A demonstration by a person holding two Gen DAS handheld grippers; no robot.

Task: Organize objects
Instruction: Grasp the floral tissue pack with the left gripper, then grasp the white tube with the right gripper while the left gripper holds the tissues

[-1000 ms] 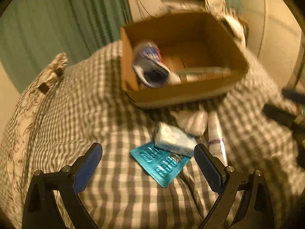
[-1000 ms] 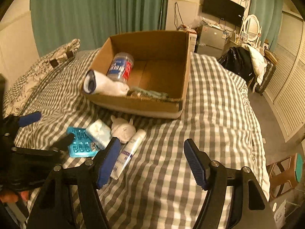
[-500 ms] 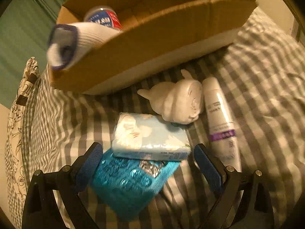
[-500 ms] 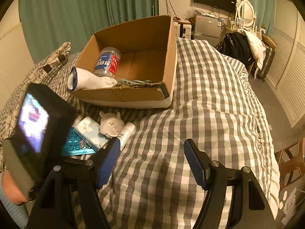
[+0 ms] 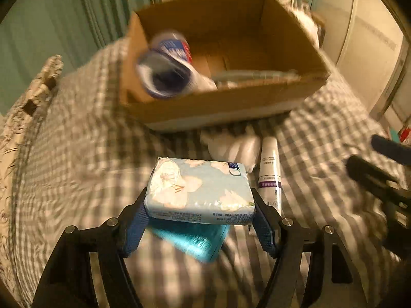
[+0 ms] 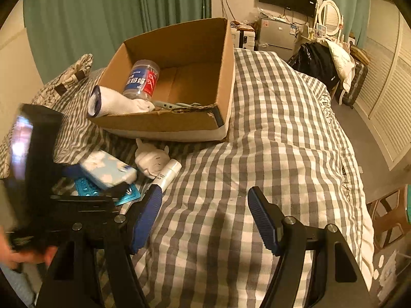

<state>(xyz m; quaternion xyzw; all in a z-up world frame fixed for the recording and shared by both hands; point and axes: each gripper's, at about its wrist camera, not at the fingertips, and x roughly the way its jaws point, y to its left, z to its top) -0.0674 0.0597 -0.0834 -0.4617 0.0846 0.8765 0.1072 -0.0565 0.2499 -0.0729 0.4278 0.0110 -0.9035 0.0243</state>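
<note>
- Dim, warm yellow indoor light tints both views.
- Left view smears with motion blur: cardboard box (image 5: 221, 61) soft, tissue pack (image 5: 200, 190) sharp.
- Right view stays crisp; fisheye edges curve, corners black.

Little can be read. The jar (image 6: 142, 80) in the cardboard box (image 6: 205, 77), upper left of the right wrist view, bears a blue-and-red label with large white Chinese characters ending in 妈妈. The tissue pack (image 5: 199, 191) and the white tube (image 5: 269, 169) carry print too small to make out.
</note>
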